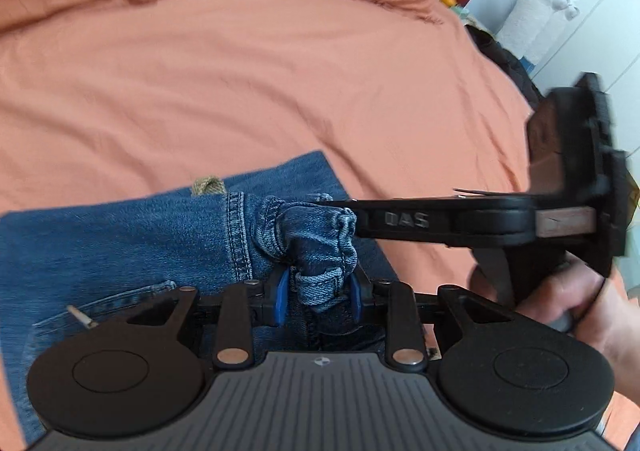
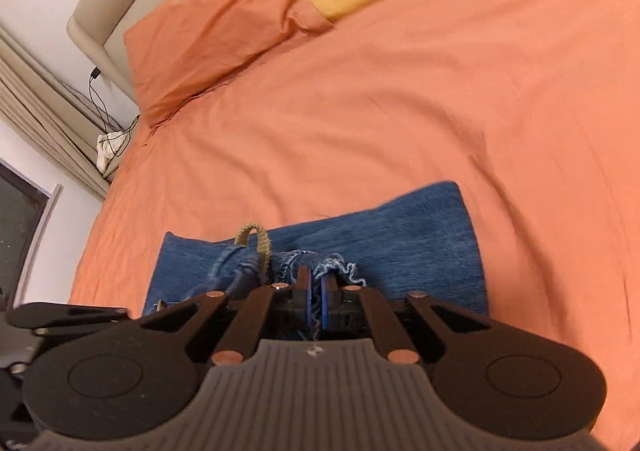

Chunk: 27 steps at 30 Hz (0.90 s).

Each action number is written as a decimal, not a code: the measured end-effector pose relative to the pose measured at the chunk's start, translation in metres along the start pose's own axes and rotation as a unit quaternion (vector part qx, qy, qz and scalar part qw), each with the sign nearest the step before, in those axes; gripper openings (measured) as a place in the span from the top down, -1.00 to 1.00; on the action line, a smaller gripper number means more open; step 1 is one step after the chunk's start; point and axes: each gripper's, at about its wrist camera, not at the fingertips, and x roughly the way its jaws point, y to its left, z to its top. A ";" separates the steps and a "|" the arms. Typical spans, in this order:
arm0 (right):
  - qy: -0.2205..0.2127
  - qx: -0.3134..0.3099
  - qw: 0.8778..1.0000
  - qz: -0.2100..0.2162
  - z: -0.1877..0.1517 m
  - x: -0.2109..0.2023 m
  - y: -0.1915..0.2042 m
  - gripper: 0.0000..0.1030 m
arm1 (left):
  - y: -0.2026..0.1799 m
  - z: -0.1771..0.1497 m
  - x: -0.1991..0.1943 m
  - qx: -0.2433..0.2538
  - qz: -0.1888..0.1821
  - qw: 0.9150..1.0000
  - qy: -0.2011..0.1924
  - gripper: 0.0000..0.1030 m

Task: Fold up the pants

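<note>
- Blue denim pants (image 1: pixel 120 243) lie partly folded on an orange-covered bed (image 1: pixel 280 91), a flat folded panel spread just beyond both sets of jaws.
- A bunched wad of waistband fabric (image 1: pixel 320 247) sits between the left gripper (image 1: pixel 319 297) jaws, whose blue pads (image 1: pixel 282 297) stand part open and appear to press it on either side.
- The right gripper (image 2: pixel 315 301) has its jaws closed tight on a frayed denim edge (image 2: pixel 340 269), just beside a tan loop (image 2: pixel 252 237) at the waistband.
- Seen from the left wrist, the right gripper reaches in from the right and meets the same bunch; a hand (image 1: pixel 568 307) grips its handle.
- The step in hand looks like a two-point pinch for the next fold.
- The next move likely calls for lifting both grips together and carrying them evenly over the flat panel.
</note>
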 end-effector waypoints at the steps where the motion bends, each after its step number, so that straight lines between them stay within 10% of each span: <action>1: 0.006 0.002 1.000 0.006 0.001 0.003 -0.005 1.00 | 0.002 0.001 0.010 -0.001 0.005 1.000 0.006 0.36; 12: -0.015 -0.038 0.998 -0.039 0.005 -0.041 -0.012 0.39 | 0.003 0.000 0.016 -0.006 -0.011 1.000 -0.010 -0.40; 17: -0.024 -0.014 0.999 -0.020 -0.007 -0.067 -0.012 -0.43 | 0.001 -0.014 -0.035 0.014 -0.003 0.998 -0.060 -0.43; 27: 0.065 0.043 0.997 0.013 -0.043 -0.027 -0.012 -0.83 | 0.052 -0.075 -0.109 -0.004 0.107 0.991 -0.083 -0.43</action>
